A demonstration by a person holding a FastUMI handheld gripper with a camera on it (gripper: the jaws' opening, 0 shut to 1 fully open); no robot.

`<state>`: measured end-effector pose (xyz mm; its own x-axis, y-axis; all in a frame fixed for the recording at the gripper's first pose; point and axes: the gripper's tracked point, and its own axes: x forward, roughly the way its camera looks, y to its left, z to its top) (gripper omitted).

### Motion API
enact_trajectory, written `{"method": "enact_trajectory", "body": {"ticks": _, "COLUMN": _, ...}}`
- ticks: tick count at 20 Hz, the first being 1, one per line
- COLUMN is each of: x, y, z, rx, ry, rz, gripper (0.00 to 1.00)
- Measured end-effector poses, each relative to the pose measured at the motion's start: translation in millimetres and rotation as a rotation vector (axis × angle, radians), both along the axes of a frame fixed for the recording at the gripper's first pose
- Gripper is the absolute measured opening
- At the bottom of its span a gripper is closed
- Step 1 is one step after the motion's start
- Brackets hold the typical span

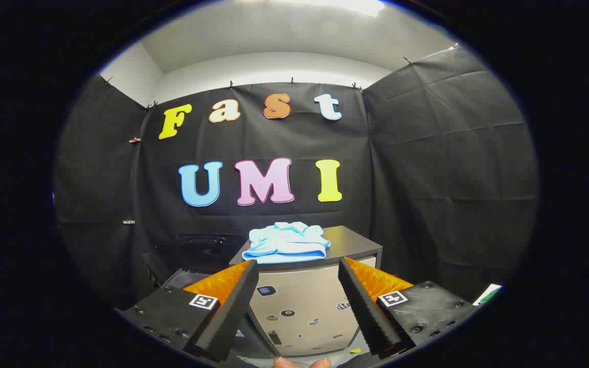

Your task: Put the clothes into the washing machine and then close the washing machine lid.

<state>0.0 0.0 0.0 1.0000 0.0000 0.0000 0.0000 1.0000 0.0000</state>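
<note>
A light blue garment (pixel 287 243) lies crumpled on the dark top of a beige-fronted cabinet (pixel 304 312), just beyond my fingers. My gripper (pixel 298 263) is open, its two black ridged fingers (pixel 233 306) spread wide on either side of the cabinet front, with nothing between them. Left of the cabinet and lower stands a dark machine (pixel 205 250); what looks like its lid stands up against the back wall, though the dim light hides the details.
Black cloth walls close the booth behind and on both sides. The cabinet front carries several small stickers. A green and white object (pixel 489 294) peeks in at the far right. A person's fingertips (pixel 302 363) show below the gripper.
</note>
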Motion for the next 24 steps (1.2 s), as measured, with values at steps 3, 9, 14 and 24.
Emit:
{"method": "enact_trajectory", "body": {"ticks": 3, "x": -0.4, "y": 1.3, "z": 1.4, "rx": -0.008, "ry": -0.003, "rz": 0.003, "gripper": 0.98}}
{"method": "enact_trajectory", "body": {"ticks": 9, "x": -0.6, "y": 6.1, "z": -1.4, "rx": -0.016, "ry": 0.006, "rz": 0.014, "gripper": 0.98}}
{"method": "enact_trajectory", "body": {"ticks": 14, "x": 3.0, "y": 3.4, "z": -4.0, "rx": -0.014, "ry": 0.014, "rz": 0.009, "gripper": 0.98}}
{"method": "enact_trajectory", "body": {"ticks": 24, "x": 4.9, "y": 0.4, "z": -3.1, "rx": -0.014, "ry": 0.013, "rz": 0.003, "gripper": 0.98}}
